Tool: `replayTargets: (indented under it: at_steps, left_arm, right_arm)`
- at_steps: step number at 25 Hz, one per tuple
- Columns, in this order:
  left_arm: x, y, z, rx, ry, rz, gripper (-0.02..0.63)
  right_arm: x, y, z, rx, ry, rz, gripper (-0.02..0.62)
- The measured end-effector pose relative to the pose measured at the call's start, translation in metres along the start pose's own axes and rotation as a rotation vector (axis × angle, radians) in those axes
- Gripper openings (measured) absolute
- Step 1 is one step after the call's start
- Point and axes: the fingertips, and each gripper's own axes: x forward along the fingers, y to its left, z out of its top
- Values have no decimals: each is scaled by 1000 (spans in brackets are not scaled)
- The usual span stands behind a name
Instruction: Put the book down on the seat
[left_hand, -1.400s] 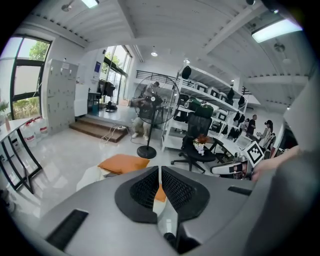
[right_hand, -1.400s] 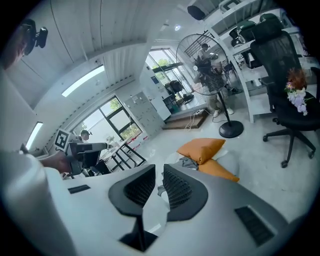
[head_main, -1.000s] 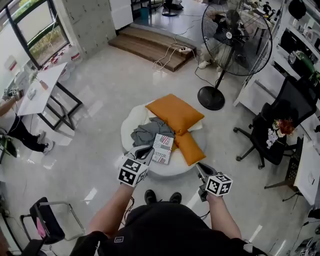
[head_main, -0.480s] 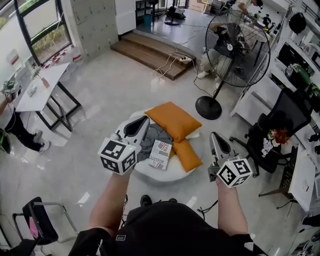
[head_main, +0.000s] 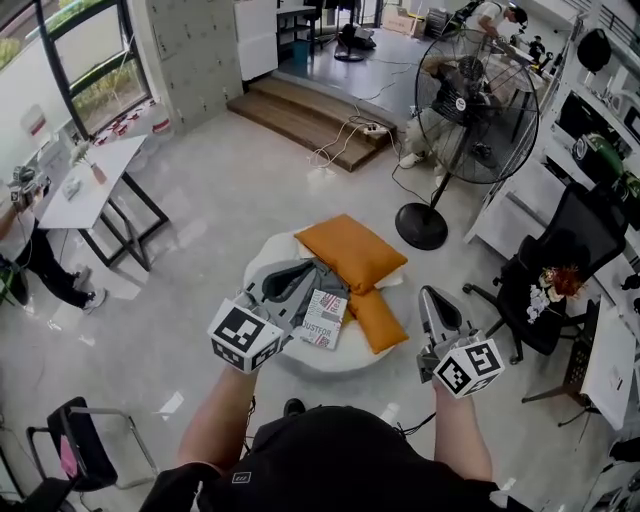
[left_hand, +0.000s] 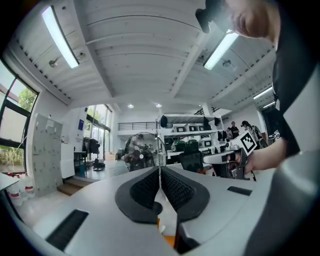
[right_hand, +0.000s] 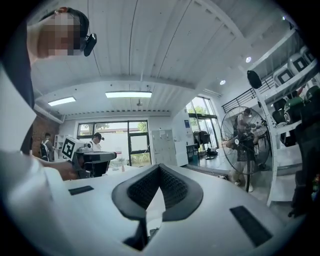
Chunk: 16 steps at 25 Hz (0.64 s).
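The book (head_main: 321, 318), with a red and white cover, lies flat on the round white seat (head_main: 336, 363), beside a grey cloth (head_main: 318, 276) and two orange cushions (head_main: 350, 250). Both grippers hang well above the seat and hold nothing. In the head view my left gripper (head_main: 304, 269) is over the seat's left side, its jaws together. My right gripper (head_main: 429, 293) is to the right of the seat, also shut. The left gripper view shows the pads (left_hand: 150, 187) touching and looks level into the room. In the right gripper view the pads (right_hand: 172, 187) meet too.
A large standing fan (head_main: 470, 110) is behind the seat to the right. A black office chair (head_main: 545, 275) stands at the right, a white folding table (head_main: 85, 185) at the left, and wooden steps (head_main: 310, 115) with cables at the back. A small chair (head_main: 85, 440) is near my left foot.
Both grippers have risen from the front edge of the seat and now point level. The book has stayed flat on the seat.
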Motion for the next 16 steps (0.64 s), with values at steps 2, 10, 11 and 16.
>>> replayTargets:
  at_steps: [2,10,11,16]
  left_arm:
    - [-1,-3,2,-14,-10,2,8]
    - [-8,3,-10,-67,30,40,3]
    - [-9,3,-11,-72,35,41,3]
    - [-10,5,-21,-91,72,59,3]
  right_arm:
    - [-1,1,-4,12,4,11,14]
    - [5,17,-15,22,16,77,14]
    - [5,19,-16,24,16,80,14]
    - [7,22,-20,32,25,89,14]
